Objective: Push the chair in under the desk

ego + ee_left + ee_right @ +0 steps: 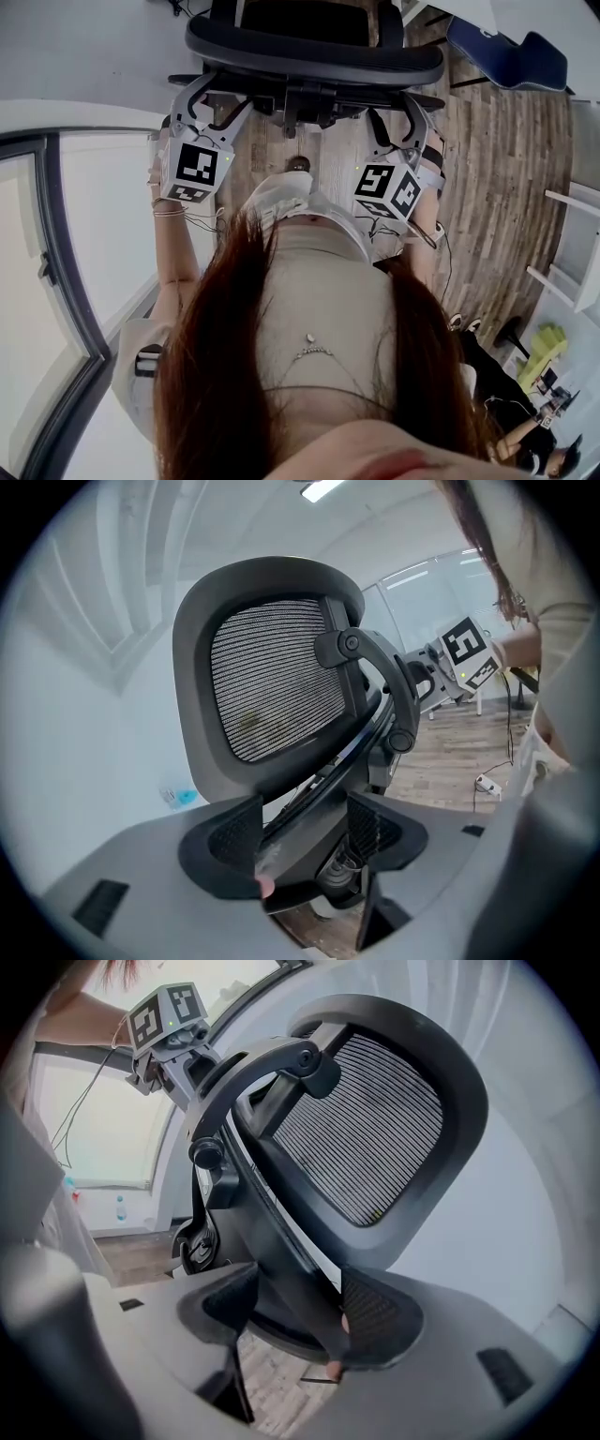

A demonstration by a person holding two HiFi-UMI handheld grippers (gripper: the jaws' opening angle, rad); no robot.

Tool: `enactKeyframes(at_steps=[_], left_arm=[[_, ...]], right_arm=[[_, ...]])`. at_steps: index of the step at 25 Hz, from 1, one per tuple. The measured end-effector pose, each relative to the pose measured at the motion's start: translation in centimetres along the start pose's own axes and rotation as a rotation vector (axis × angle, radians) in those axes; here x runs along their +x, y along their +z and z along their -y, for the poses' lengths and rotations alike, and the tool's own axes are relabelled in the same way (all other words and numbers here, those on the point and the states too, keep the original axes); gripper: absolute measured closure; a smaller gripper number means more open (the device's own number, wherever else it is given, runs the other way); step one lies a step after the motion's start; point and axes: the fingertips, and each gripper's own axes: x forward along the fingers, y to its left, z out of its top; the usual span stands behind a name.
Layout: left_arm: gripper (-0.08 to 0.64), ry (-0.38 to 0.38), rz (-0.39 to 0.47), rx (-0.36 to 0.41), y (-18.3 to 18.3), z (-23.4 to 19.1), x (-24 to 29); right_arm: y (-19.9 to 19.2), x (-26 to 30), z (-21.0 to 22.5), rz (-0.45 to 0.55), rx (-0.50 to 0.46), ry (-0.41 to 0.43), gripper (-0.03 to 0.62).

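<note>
A black office chair (pixel 314 52) with a mesh back stands right in front of me, its back toward me. My left gripper (pixel 202 94) holds the left side of the chair's back frame. My right gripper (pixel 398 122) holds the right side. In the left gripper view the dark frame bar (pixel 319 789) below the mesh panel (pixel 272 677) fills the gap of the left gripper (pixel 305 846). The right gripper view has the frame bar (pixel 281 1241) running between the jaws of the right gripper (pixel 295 1321), under the mesh (pixel 366 1129).
Wood floor (pixel 497 169) spreads to the right, with a blue seat (pixel 506 52) at the back right and white shelving (pixel 577 253) at the right edge. A glass partition (pixel 56 281) runs along my left. A power strip (pixel 486 783) with cables lies on the floor.
</note>
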Motion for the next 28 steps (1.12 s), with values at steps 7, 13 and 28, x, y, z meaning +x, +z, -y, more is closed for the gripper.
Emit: enactKeyframes(at_steps=[7, 13, 28], left_arm=[[0.279, 0.015, 0.04, 0.014, 0.0, -1.1, 0.8], [0.279, 0.018, 0.057, 0.025, 0.0, -2.1, 1.6], [0.279, 0.005, 0.051, 0.034, 0.3, -4.1, 3.3]], right_arm=[[0.3, 1.4, 0.4, -0.019, -0.05, -0.056, 0.304], [0.8, 2.5, 0.7, -0.035, -0.029, -0.056, 0.304], [1.6, 5.1, 1.9, -0.06, -0.046, -0.064, 0.307]])
